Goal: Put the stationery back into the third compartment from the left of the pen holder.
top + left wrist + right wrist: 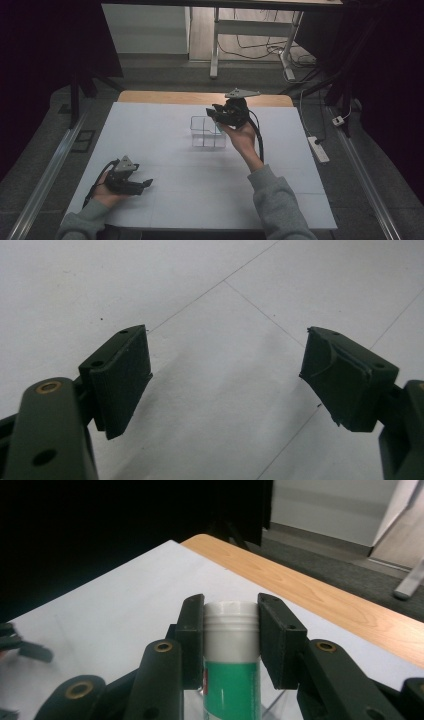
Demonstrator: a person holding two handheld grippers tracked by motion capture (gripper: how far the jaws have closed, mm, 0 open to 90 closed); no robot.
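My right gripper (230, 616) is shut on a tube with a white cap and green body (230, 675), gripped just below the cap. In the high view the right gripper (215, 113) is held above a clear plastic box with compartments (206, 134) in the middle of the table; the tube (219, 128) shows as a small green patch at the box's right side. My left gripper (145, 184) rests low at the table's near left, jaws wide apart. In the left gripper view the left gripper (225, 372) has only the white surface between its pads.
A white board (165, 195) covers the table, with a strip of bare wood (200, 97) at the far edge. Beyond it stand a white desk frame (216, 45) and loose cables on the floor. A power strip (318, 149) lies to the right of the table.
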